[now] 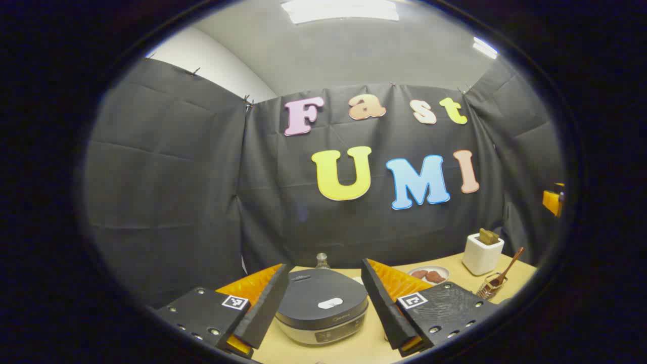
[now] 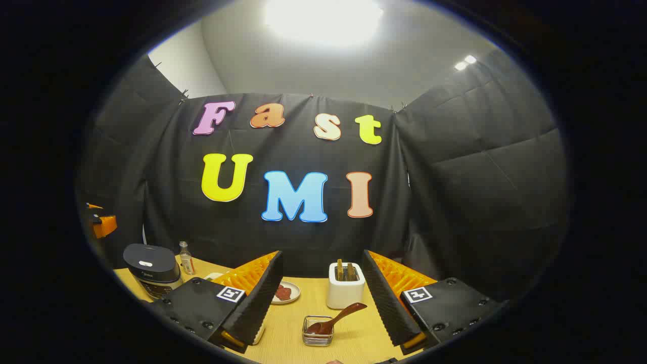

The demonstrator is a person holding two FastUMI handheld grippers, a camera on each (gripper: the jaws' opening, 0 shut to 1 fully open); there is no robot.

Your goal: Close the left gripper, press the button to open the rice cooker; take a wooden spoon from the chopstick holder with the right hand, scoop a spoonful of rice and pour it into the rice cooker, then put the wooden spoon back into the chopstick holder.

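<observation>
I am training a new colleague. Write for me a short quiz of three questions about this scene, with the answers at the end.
1. True or false: the rice cooker has its lid open.
2. Where does the wooden spoon rest? A) on the cooker's lid B) in the small clear container C) between a gripper's jaws
3. Fill in: the left gripper has its jaws ____.
Key: 1 false; 2 B; 3 open.

A small bottle (image 2: 186,258) and a plate (image 2: 293,298) sit on the table (image 2: 283,333).
</observation>
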